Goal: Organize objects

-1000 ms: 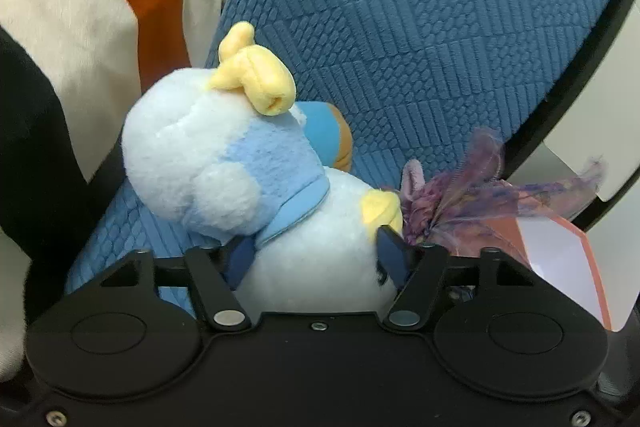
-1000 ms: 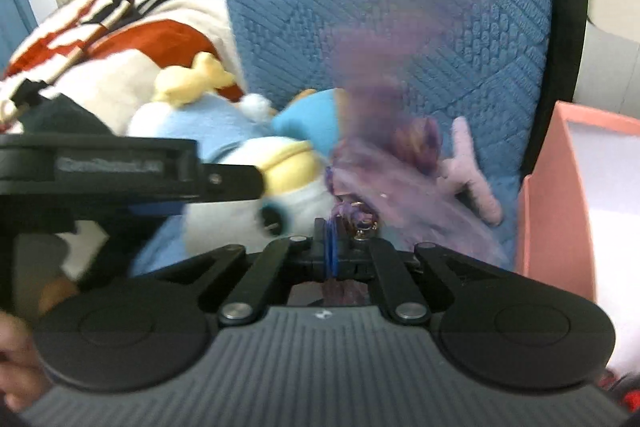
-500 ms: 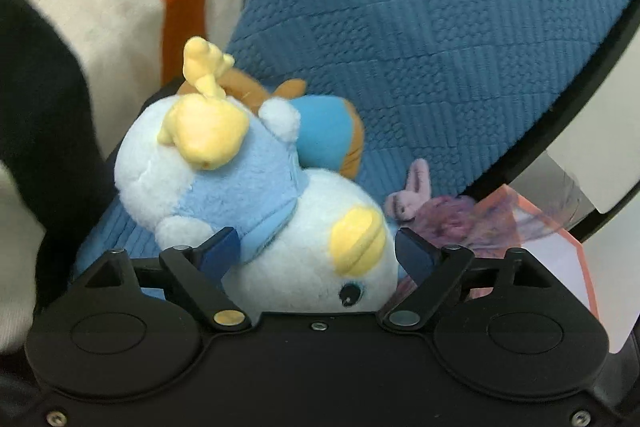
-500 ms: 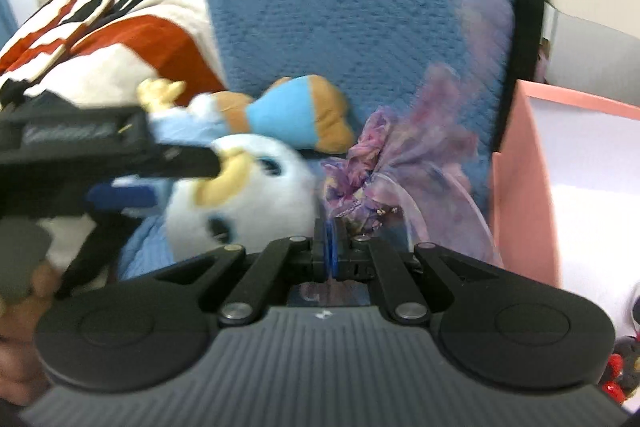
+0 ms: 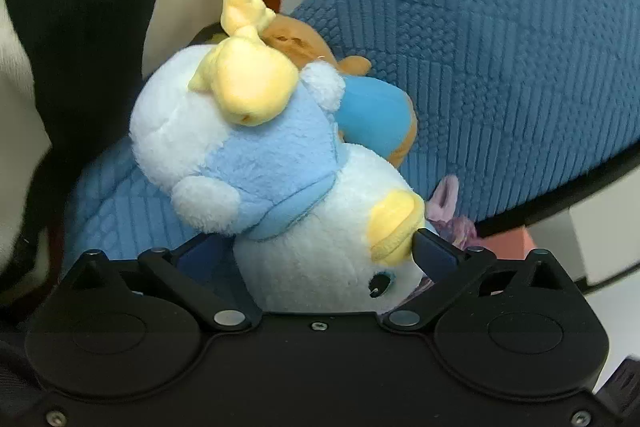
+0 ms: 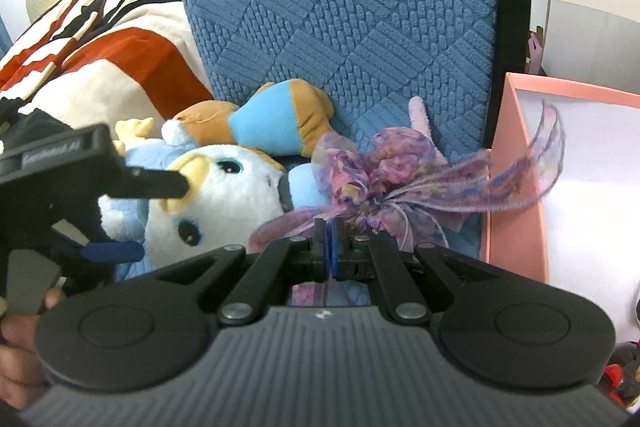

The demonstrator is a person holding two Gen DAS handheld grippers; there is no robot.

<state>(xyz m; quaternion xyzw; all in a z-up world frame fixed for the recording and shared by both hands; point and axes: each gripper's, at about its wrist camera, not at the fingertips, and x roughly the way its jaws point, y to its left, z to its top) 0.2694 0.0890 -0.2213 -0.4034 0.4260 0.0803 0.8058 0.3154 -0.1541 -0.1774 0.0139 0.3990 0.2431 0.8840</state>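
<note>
My left tongs (image 5: pixel 316 247) have just been opening and now stand wide apart, with the duck (image 5: pixel 320 227) between the fingers, its white head right at the base of them; the pads no longer squeeze it, though the right-hand finger sits against its yellow beak. It lies ahead of me on the blue cushion (image 5: pixel 500 67), leaning on a brown and blue plush (image 5: pixel 372 119) just beyond. My right tongs (image 6: pixel 331 243) are pressed together on the purple ribbon (image 6: pixel 384 183), whose loose tails trail to the right over the pink box (image 6: pixel 516 179). The risks I see: pulling the left tongs back could snag the beak and drag the duck off its perch, or tip it onto the plush behind. The ribbon is flimsy and pinched at one small spot, so it may slip free or catch on the box wall if I swing it across carelessly.
</note>
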